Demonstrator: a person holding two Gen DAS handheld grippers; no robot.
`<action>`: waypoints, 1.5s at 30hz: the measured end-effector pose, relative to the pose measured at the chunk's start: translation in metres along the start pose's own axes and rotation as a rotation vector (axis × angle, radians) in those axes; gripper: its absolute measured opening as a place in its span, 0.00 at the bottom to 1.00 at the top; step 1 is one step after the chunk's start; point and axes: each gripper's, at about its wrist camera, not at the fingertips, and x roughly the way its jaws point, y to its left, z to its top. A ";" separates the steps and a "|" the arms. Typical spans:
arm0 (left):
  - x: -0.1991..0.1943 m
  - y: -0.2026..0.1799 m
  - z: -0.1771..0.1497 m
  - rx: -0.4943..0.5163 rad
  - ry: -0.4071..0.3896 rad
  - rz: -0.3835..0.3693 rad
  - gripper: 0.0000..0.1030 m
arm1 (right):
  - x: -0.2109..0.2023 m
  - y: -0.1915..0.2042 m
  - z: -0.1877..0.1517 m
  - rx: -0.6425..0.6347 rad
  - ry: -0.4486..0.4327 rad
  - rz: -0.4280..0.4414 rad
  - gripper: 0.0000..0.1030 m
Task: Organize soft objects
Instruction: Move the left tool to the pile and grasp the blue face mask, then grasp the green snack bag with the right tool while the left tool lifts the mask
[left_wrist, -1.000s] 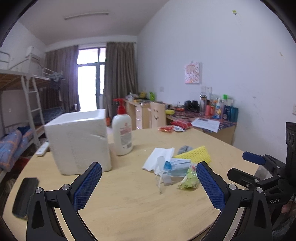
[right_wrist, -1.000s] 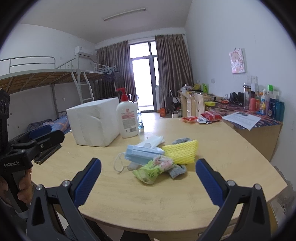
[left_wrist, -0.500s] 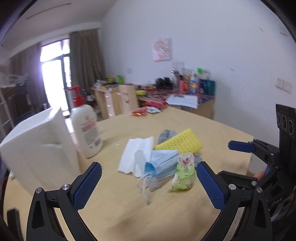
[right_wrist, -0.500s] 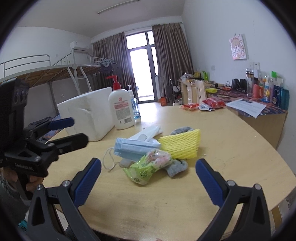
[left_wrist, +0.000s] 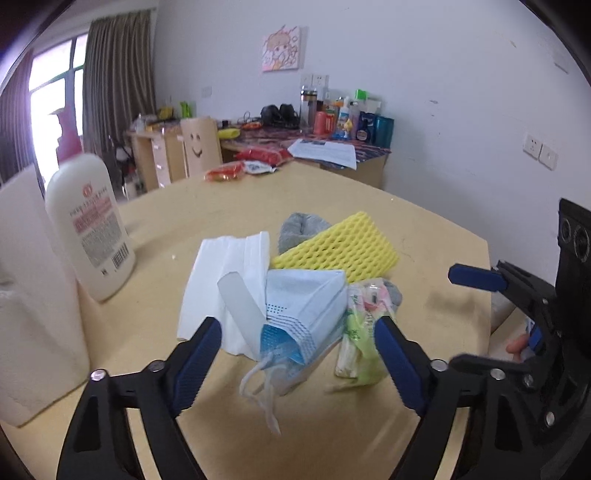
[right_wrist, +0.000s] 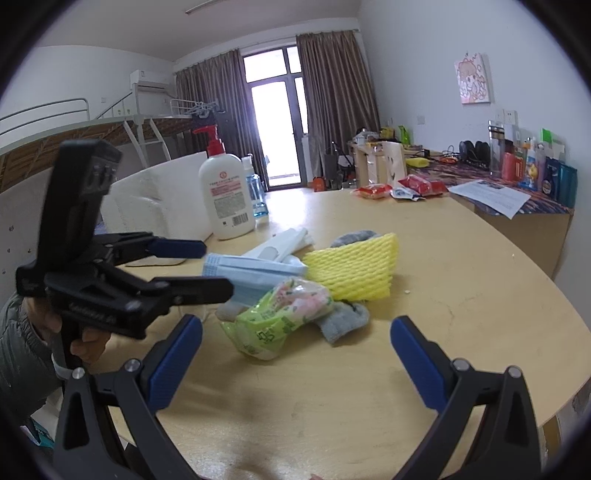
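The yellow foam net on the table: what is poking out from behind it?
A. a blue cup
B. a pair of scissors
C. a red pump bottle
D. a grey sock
D: a grey sock shows past the far edge of the yellow foam net, and it also shows there in the right wrist view.

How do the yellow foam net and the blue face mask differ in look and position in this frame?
The yellow foam net has an open mesh surface; the blue face mask is smooth and pleated, with white ear loops. The net lies farther from the left gripper; the mask sits between its open jaws, untouched. Both lie in one pile on the table.
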 end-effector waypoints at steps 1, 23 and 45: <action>0.003 0.003 0.000 -0.012 0.007 -0.007 0.76 | 0.001 0.000 0.000 -0.001 0.002 0.001 1.00; 0.008 0.001 -0.007 -0.054 0.032 -0.190 0.11 | 0.021 0.011 0.000 -0.001 0.055 0.006 1.00; -0.004 0.006 -0.005 -0.071 -0.061 -0.158 0.11 | 0.043 0.020 0.000 0.107 0.167 -0.061 0.69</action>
